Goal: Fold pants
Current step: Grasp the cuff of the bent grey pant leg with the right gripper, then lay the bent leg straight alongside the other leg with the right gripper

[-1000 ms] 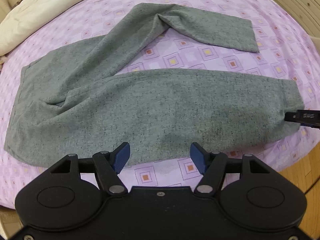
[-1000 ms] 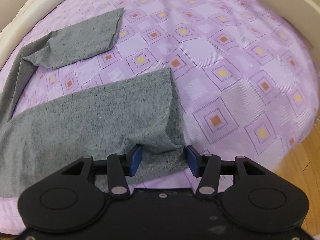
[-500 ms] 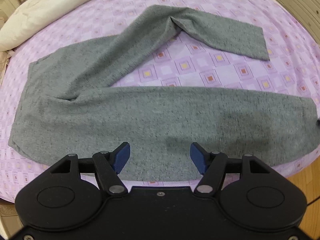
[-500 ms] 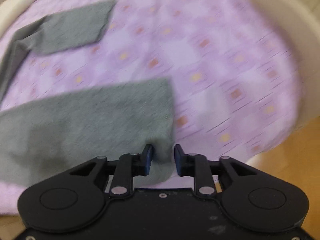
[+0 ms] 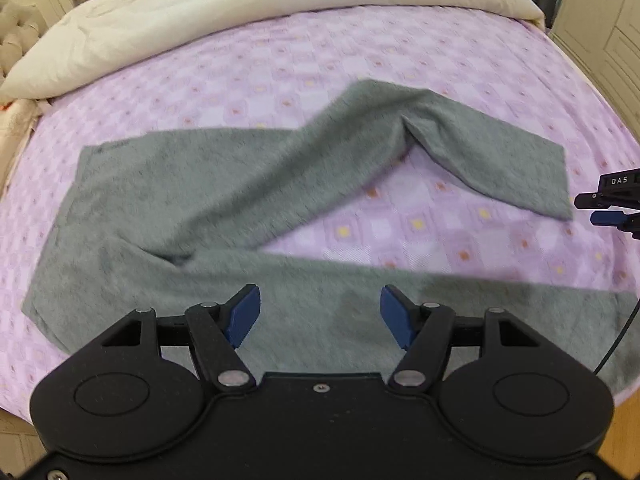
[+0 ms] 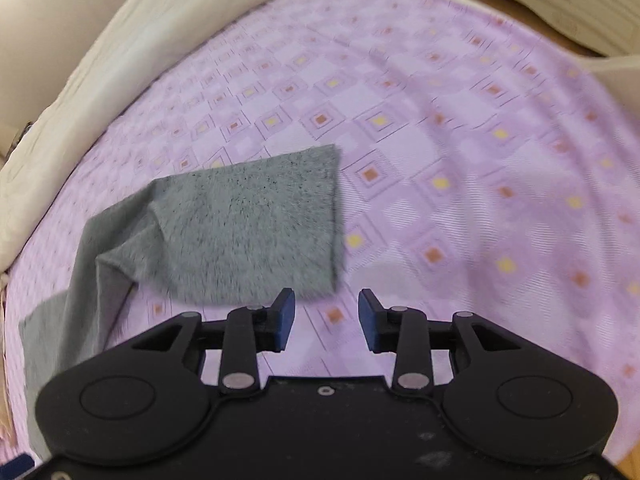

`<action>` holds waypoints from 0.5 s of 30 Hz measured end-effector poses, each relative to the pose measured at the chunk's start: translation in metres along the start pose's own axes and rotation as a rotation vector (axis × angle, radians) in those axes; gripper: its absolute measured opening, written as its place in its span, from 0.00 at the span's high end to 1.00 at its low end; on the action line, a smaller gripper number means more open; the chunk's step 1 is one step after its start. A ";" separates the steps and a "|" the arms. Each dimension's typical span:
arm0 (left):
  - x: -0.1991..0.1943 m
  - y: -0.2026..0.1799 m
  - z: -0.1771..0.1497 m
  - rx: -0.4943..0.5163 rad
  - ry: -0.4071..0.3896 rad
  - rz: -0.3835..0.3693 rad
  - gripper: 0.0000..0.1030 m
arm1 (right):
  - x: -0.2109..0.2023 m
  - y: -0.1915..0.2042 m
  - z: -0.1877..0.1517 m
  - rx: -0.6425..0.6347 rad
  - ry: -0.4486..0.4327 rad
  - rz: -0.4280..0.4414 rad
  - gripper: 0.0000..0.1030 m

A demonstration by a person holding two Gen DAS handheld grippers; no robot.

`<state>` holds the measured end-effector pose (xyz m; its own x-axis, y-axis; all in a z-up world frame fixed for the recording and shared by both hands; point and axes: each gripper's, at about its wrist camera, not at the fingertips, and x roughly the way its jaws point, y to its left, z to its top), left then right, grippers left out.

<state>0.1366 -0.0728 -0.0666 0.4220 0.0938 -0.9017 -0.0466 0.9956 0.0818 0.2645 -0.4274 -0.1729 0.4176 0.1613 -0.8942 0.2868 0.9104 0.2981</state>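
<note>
Grey pants (image 5: 208, 200) lie spread on a purple patterned bedsheet (image 5: 280, 60), waistband at the left. The near leg runs along the bed's front edge; the far leg is bent, its cuff (image 5: 552, 184) pointing right. My left gripper (image 5: 320, 316) is open and empty above the near leg. My right gripper (image 6: 326, 316) is open and empty just short of the far leg's cuff (image 6: 256, 220); it also shows at the right edge of the left wrist view (image 5: 612, 204).
A cream duvet (image 5: 240, 4) is bunched along the far side of the bed and shows in the right wrist view (image 6: 80, 92). Cream furniture (image 5: 608, 20) stands at the right. Wooden floor (image 5: 624, 432) lies beyond the bed's near edge.
My right gripper let go of the near leg's cuff, opened and moved up to the far leg's cuff. My left gripper pulled back and rose, staying open.
</note>
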 end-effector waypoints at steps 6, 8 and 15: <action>0.011 0.028 0.012 -0.058 0.025 0.012 0.34 | 0.042 -0.002 0.011 0.078 0.073 -0.024 0.62; 0.016 0.034 0.014 -0.069 0.043 0.018 0.34 | 0.052 -0.002 0.011 0.110 0.114 -0.028 0.61; 0.024 0.040 0.018 -0.062 0.064 0.014 0.34 | 0.007 0.029 0.005 -0.260 0.039 -0.144 0.95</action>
<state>0.1607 -0.0310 -0.0774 0.3619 0.1054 -0.9262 -0.1088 0.9916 0.0704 0.2800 -0.4021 -0.1684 0.3538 0.0330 -0.9347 0.1086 0.9912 0.0761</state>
